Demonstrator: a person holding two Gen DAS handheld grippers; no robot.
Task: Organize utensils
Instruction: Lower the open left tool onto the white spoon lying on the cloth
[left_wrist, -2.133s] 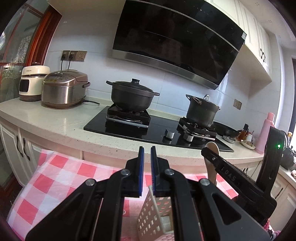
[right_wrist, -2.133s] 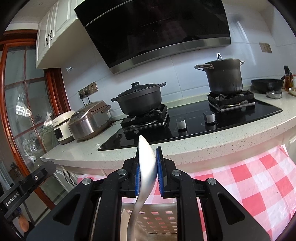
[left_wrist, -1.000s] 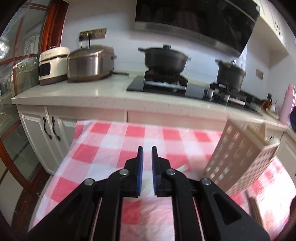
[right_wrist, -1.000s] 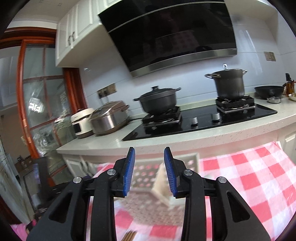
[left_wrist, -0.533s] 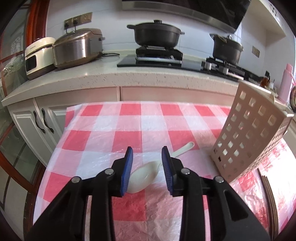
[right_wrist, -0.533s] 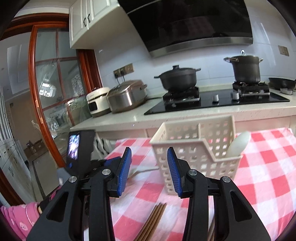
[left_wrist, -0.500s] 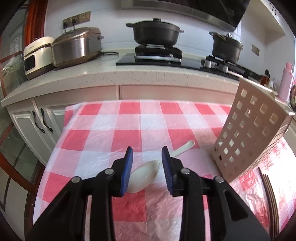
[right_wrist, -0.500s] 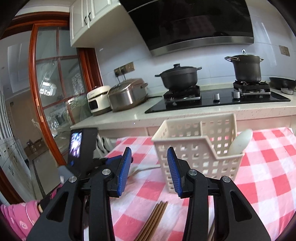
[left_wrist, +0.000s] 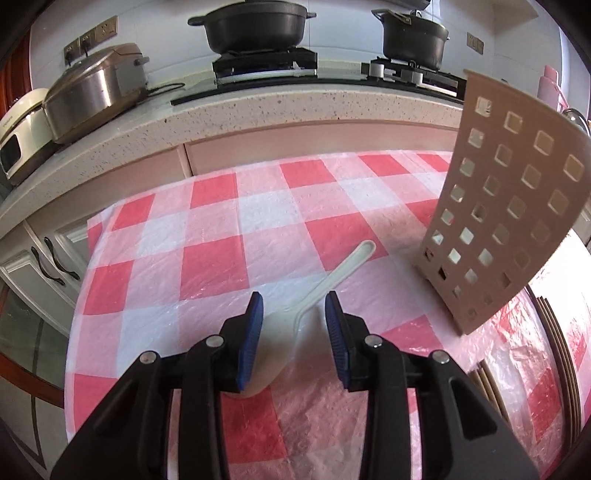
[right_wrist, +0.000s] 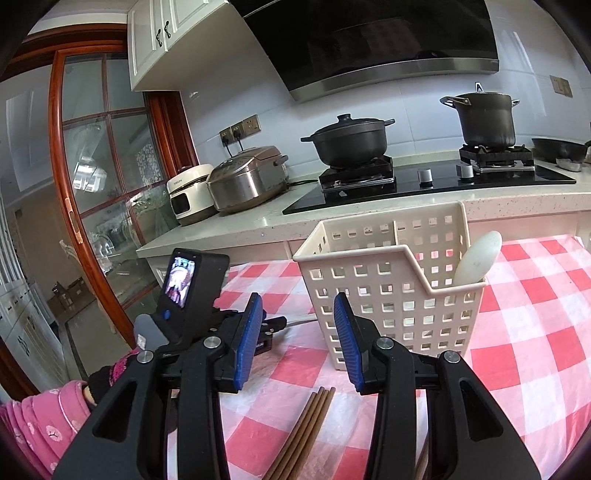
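A white spoon (left_wrist: 332, 277) lies on the red-checked cloth, handle pointing to the far right. My left gripper (left_wrist: 293, 306) is open just above it, jaws either side of the bowl where it meets the handle, pads clear of it. The cream slotted basket (left_wrist: 498, 221) stands close on the right. In the right wrist view, the basket (right_wrist: 388, 288) holds another white spoon (right_wrist: 476, 258) in its right compartment. My right gripper (right_wrist: 297, 325) is open and empty in front of the basket. Brown chopsticks (right_wrist: 306, 424) lie below it. The left gripper (right_wrist: 273, 325) shows at left.
A stone counter (left_wrist: 258, 110) runs behind the table with a hob, two black pots (right_wrist: 351, 140) and a rice cooker (right_wrist: 247, 177). A hand in a pink sleeve (right_wrist: 37, 424) holds the left gripper. Chopsticks (left_wrist: 554, 332) lie beside the basket. A glass door (right_wrist: 103, 184) stands at left.
My left gripper has dropped toward the white spoon and its jaws have spread apart around it. My right gripper let go of a spoon into the basket and backed away, lower.
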